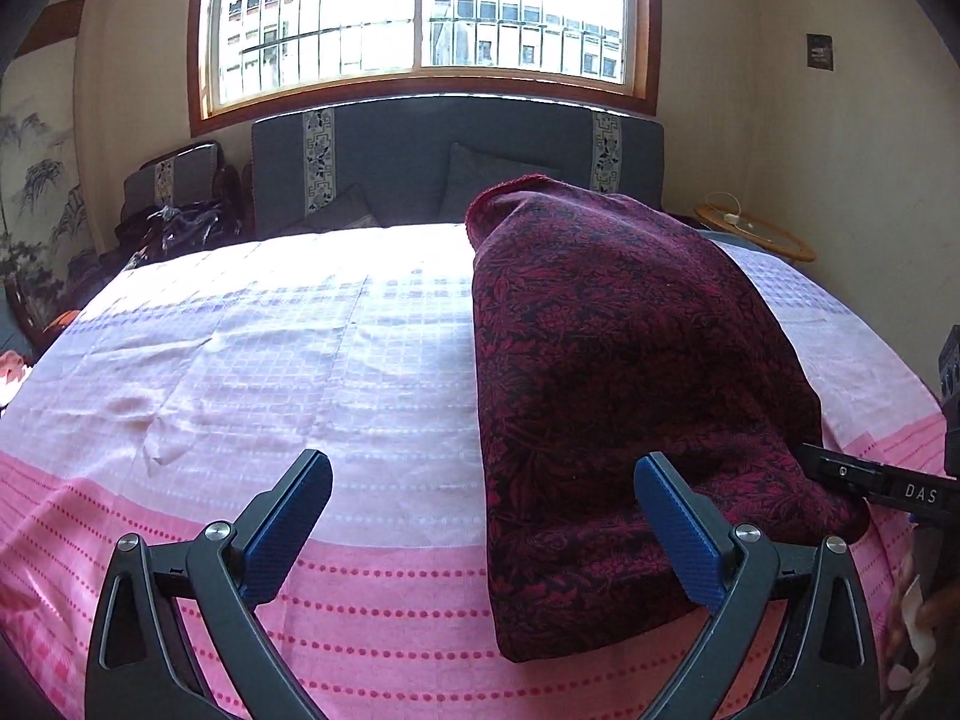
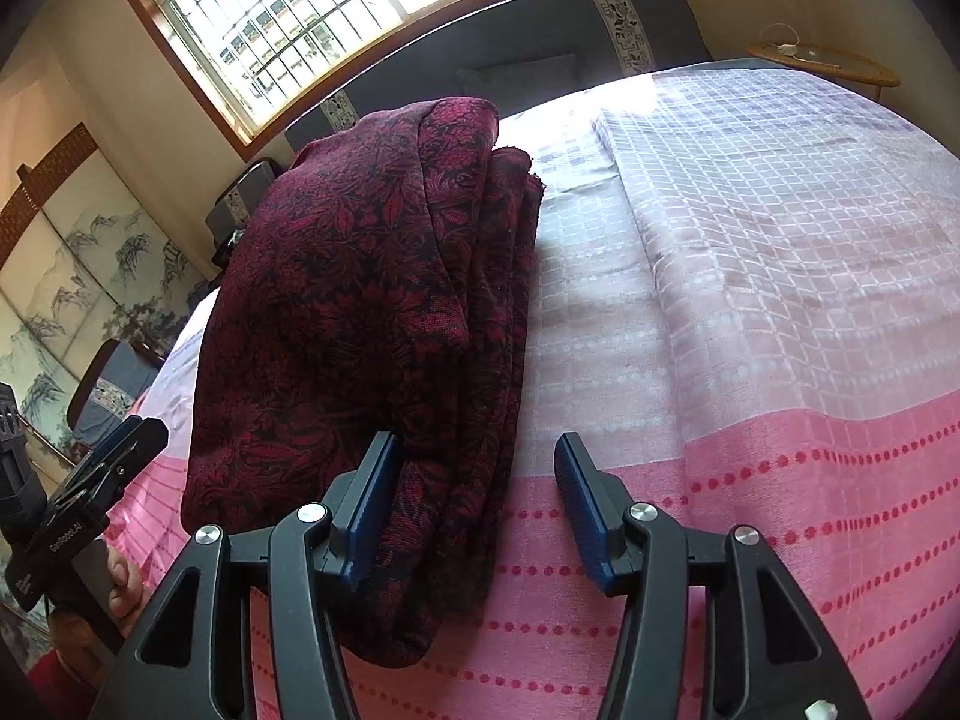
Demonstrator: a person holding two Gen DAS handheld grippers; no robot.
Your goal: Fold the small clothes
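So the garment (image 1: pixel 630 372), a dark red floral thing, is folded into a long bundle on the bed (image 1: pixel 240 360). In the left wrist view it runs from the lower middle of the frame up toward the headboard (image 1: pixel 420 162), right of centre. In the right wrist view it fills the left-centre, stacked in several layers with the folded edges facing right.

Left gripper (image 1: pixel 483 531) sits at the bottom of its own frame, pointing downward over the pink striped end of the cover, jaws spread about as wide as they go. Only bedspread between them, plus the near left edge of the garment. Its right finger (image 1: pixel 678 534) lies over the cloth's near end, but nothing is pinched.

Right gripper (image 2: pixel 477 510) is also angled down at the bottom of its frame, jaws roughly half open. Its left finger (image 2: pixel 369 510) rests on top of the garment's near end, the right one (image 2: pixel 585 510) over bare bedspread just beside the bundle. Not squeezing anything as far as I can see.

A thumb (image 2: pixel 120 576) shows at the lower left of the right view, wrapped round the left gripper's handle.
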